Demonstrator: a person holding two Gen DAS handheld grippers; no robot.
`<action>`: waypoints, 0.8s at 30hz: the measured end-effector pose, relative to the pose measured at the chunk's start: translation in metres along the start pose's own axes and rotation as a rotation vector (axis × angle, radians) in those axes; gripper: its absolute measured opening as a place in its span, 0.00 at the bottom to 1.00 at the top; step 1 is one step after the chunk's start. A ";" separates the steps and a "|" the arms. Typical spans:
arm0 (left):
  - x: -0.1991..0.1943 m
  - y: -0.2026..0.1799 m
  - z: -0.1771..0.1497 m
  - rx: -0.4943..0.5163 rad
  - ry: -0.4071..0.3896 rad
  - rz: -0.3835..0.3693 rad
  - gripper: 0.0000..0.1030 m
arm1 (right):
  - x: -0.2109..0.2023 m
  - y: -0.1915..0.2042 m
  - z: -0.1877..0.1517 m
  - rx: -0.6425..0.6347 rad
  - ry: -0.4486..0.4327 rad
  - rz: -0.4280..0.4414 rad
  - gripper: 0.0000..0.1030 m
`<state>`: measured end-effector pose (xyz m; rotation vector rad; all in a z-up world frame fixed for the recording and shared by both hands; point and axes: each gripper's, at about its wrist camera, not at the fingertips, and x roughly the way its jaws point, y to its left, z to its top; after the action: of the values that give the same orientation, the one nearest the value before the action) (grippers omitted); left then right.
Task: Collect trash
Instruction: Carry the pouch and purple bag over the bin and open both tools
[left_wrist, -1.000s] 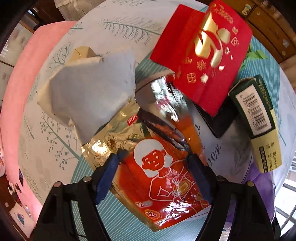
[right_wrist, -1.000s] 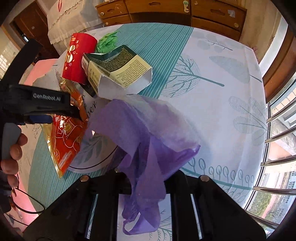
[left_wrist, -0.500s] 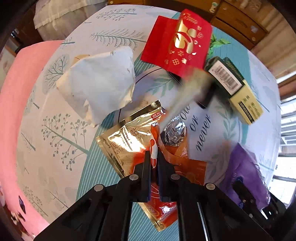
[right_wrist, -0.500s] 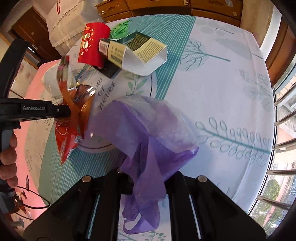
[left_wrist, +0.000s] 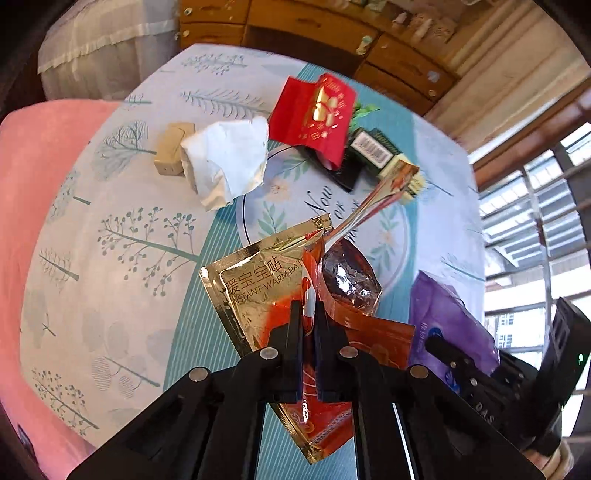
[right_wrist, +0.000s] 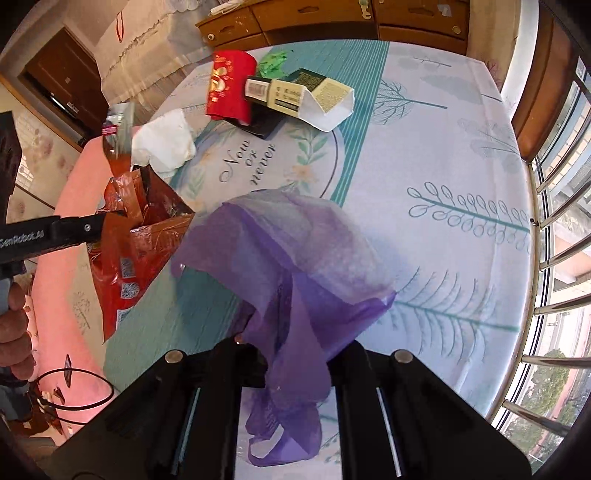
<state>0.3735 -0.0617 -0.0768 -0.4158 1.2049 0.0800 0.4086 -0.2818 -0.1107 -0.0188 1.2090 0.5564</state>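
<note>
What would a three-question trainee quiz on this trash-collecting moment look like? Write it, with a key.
1. True or false: the left gripper is shut on the red and gold foil wrapper.
2. What does the right gripper hold? A) white crumpled paper B) purple plastic bag C) red envelope
3. Fill in: the red envelope lies on the ____.

Key:
1. True; the wrapper hangs pinched between its fingers.
2. B; the purple plastic bag is clamped in it, while the white crumpled paper lies on the table.
3. Table.
</note>
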 end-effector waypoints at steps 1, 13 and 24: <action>-0.012 0.002 -0.007 0.027 -0.007 -0.012 0.04 | -0.005 0.005 -0.003 0.002 -0.007 0.002 0.06; -0.113 0.066 -0.090 0.277 -0.046 -0.147 0.04 | -0.064 0.100 -0.094 0.070 -0.094 -0.074 0.06; -0.181 0.166 -0.200 0.426 -0.046 -0.287 0.04 | -0.080 0.236 -0.242 0.228 -0.169 -0.167 0.06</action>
<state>0.0839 0.0495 -0.0140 -0.2062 1.0708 -0.4059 0.0789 -0.1828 -0.0647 0.1175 1.0878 0.2667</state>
